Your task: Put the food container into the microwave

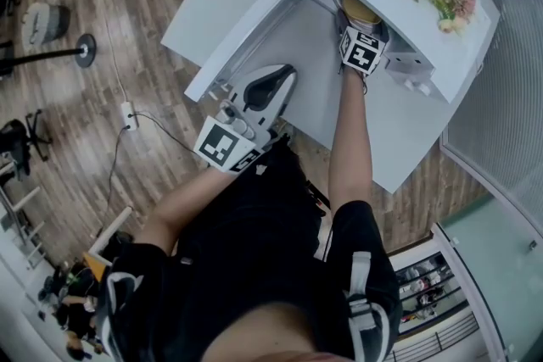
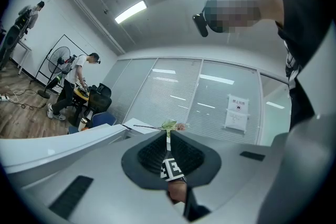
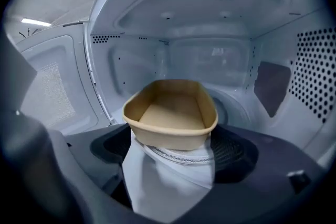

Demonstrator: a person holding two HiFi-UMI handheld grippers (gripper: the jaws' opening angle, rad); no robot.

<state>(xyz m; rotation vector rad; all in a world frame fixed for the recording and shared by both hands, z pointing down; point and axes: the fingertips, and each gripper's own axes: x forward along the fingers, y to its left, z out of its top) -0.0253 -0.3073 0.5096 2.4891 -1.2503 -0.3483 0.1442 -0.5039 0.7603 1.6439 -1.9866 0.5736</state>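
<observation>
The right tongs (image 3: 169, 150) are clamping the near end of the tan food container (image 3: 170, 113) inside the open microwave (image 3: 226, 18), while the left tongs (image 2: 168, 150), all but closed and empty, are hovering outside.

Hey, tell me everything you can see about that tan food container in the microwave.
The tan oblong plastic-looking food container is an open, lidless tub with rounded corners, a rolled rim and sloping walls. It is empty and upright, inside the white microwave cavity, over the round turntable. The right gripper holds its near end, one dark jaw against each side. Whether its base rests on the turntable cannot be told.
</observation>
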